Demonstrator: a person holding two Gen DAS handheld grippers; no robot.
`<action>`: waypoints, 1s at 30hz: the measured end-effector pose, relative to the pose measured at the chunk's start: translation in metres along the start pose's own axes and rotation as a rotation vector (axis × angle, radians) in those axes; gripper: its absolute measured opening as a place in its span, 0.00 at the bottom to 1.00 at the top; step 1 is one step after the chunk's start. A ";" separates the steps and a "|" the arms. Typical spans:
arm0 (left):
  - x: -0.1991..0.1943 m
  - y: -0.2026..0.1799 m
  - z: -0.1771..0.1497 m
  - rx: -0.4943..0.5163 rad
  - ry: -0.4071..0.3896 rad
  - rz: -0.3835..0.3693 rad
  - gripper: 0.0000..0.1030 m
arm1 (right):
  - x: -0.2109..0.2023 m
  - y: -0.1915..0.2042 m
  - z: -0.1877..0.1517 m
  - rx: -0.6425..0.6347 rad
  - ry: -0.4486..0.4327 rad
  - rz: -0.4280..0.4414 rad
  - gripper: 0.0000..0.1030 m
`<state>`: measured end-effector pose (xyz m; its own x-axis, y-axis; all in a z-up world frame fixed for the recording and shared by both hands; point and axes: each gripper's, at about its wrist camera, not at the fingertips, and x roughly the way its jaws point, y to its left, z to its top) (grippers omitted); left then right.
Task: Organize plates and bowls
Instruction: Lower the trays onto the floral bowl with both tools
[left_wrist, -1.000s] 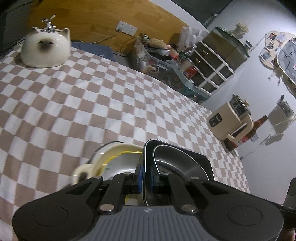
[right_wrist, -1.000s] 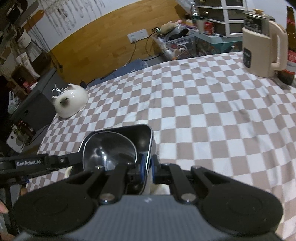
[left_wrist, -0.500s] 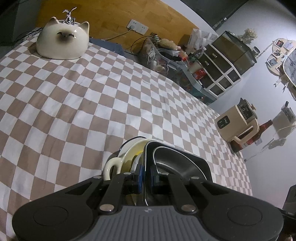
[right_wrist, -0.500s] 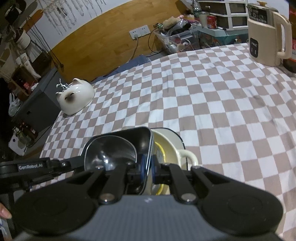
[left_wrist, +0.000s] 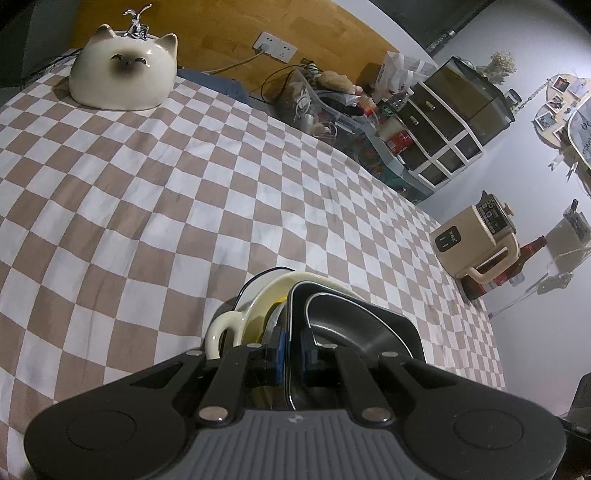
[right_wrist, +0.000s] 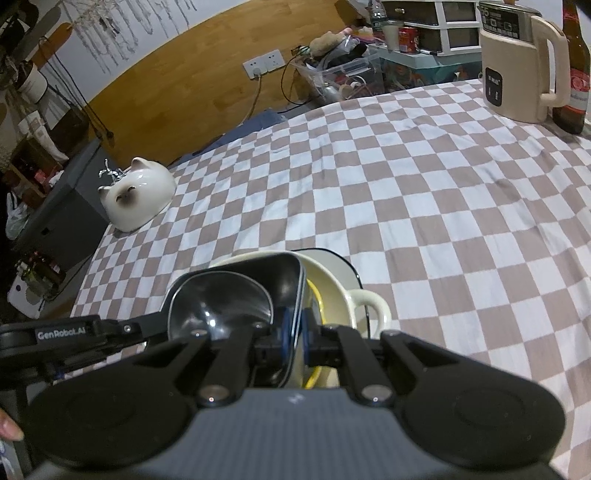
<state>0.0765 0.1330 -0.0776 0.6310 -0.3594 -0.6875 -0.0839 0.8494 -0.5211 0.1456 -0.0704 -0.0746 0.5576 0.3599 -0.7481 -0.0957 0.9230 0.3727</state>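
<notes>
A black square dish (left_wrist: 391, 332) with a shiny dark bowl (left_wrist: 343, 325) nested in it is held from two sides. My left gripper (left_wrist: 290, 352) is shut on its near rim. In the right wrist view my right gripper (right_wrist: 294, 332) is shut on the opposite rim of the dish (right_wrist: 284, 273), which carries the bowl (right_wrist: 221, 302). The dish hangs tilted over a cream handled bowl (left_wrist: 225, 328) with a yellow inside (right_wrist: 321, 295). That bowl rests on a white black-rimmed plate (right_wrist: 341, 262). The left gripper's arm (right_wrist: 74, 334) reaches in from the left.
A checkered cloth (left_wrist: 147, 192) covers the table. A cat-shaped ceramic piece (left_wrist: 123, 74) (right_wrist: 138, 195) sits at the far left corner. A cream kettle (right_wrist: 517, 66) and a brown bottle (right_wrist: 574, 74) stand at the far right edge. Cluttered shelves lie beyond.
Both grippers carried the black dish forward and slightly down. The cream handled bowl, at the dish's side a second ago, now lies under it.
</notes>
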 end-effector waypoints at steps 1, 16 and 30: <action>0.000 0.000 0.000 -0.001 0.000 0.000 0.07 | 0.001 0.000 0.000 0.001 0.002 -0.001 0.08; 0.007 0.004 -0.003 -0.013 0.017 0.009 0.08 | 0.009 -0.001 0.000 0.021 0.024 -0.008 0.06; -0.004 0.006 -0.003 0.002 0.003 0.009 0.45 | 0.002 -0.002 -0.005 0.006 0.016 -0.052 0.44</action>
<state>0.0710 0.1385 -0.0800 0.6281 -0.3532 -0.6934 -0.0879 0.8532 -0.5142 0.1431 -0.0710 -0.0797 0.5484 0.3133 -0.7753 -0.0614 0.9397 0.3363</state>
